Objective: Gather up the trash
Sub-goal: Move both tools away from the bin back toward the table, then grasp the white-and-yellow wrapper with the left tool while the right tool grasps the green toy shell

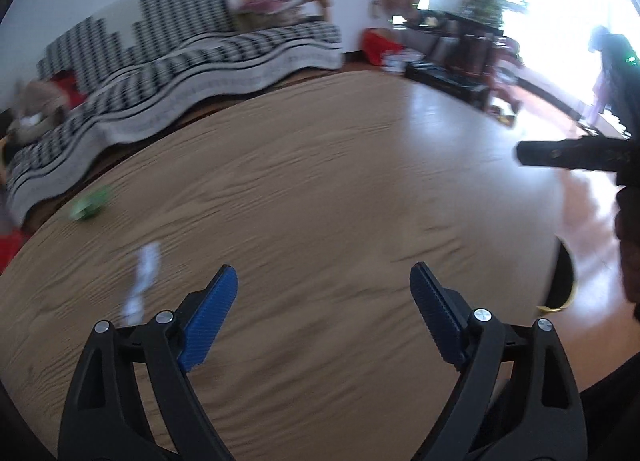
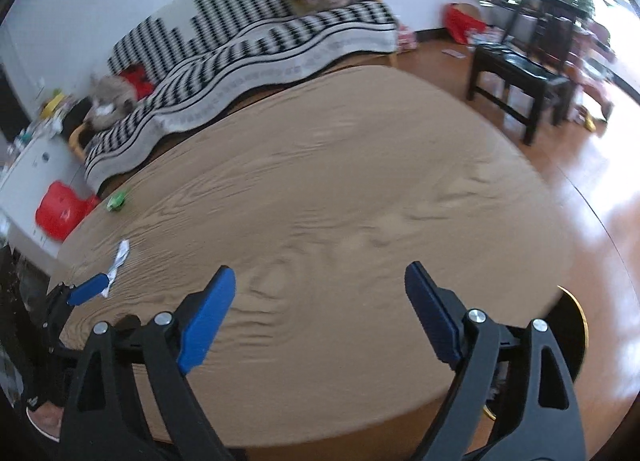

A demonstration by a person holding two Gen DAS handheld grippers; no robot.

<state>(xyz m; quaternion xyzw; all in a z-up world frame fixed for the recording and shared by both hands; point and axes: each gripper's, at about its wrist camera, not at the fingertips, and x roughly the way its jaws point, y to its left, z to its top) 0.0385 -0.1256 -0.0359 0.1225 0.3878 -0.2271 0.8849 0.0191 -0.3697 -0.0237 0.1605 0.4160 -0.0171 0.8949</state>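
Hovering over the wooden table (image 1: pixel 320 189), the left gripper (image 1: pixel 324 305) is showing its blue pads spread wide with nothing between them in the left wrist view. A white scrap of paper (image 1: pixel 142 281) is lying on the tabletop at the lower left of that frame, just beside the left pad, and a small green piece of trash (image 1: pixel 90 207) is sitting farther up at the left, near the table's edge. Both are looking blurred, but judging by their thin, crumpled look they are probably light and soft, likely to slide or flutter when nudged, so pinching the scrap across its narrow middle would seem the safest hold. At the right edge a dark part of the other tool is reaching in. In the right wrist view, the right gripper (image 2: pixel 320 301) is likewise standing apart and empty above the bare middle of the table. The scrap is lying at the lower left (image 2: pixel 120 261), touching or just beside a blue pad of the left gripper, and the green piece (image 2: pixel 117 201) is resting higher up at the left, by the rim. Both tools are angling downward toward the tabletop.
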